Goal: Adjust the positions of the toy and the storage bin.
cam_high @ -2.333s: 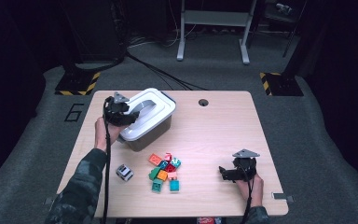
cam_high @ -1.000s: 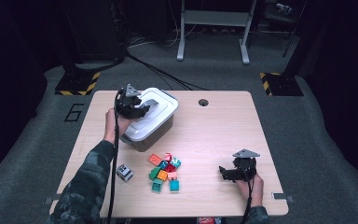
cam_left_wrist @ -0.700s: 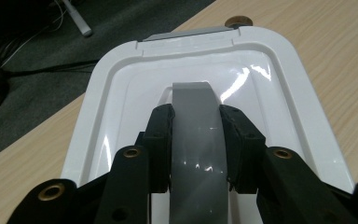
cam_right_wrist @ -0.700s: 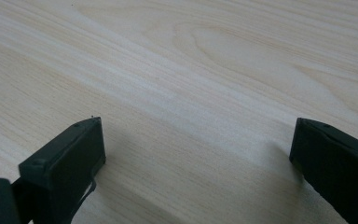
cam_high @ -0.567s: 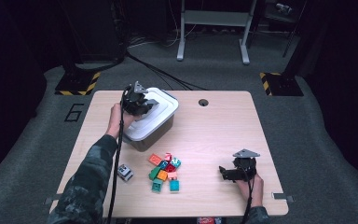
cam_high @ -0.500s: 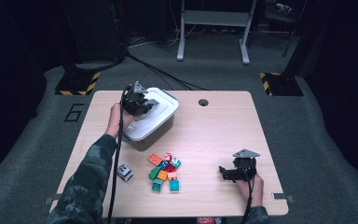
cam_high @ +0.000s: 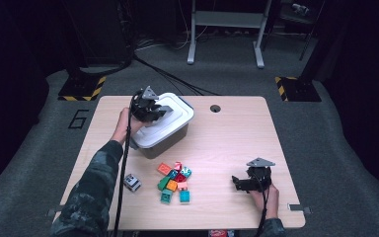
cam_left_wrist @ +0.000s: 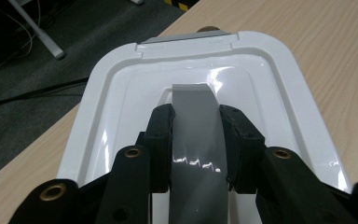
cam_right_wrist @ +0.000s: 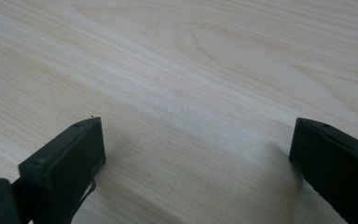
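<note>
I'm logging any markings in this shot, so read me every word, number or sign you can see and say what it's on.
"6": a dark number on the grey floor left of the table.
Yellow-and-black hazard stripes, no words: on two floor plates behind the table.
The white lid, bricks and grippers show no readable text.

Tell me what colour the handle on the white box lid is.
Grey. The handle on the white lid shows best in the left gripper view.

The white lid hides the box's contents; the brick perhaps too small to identify.
</note>
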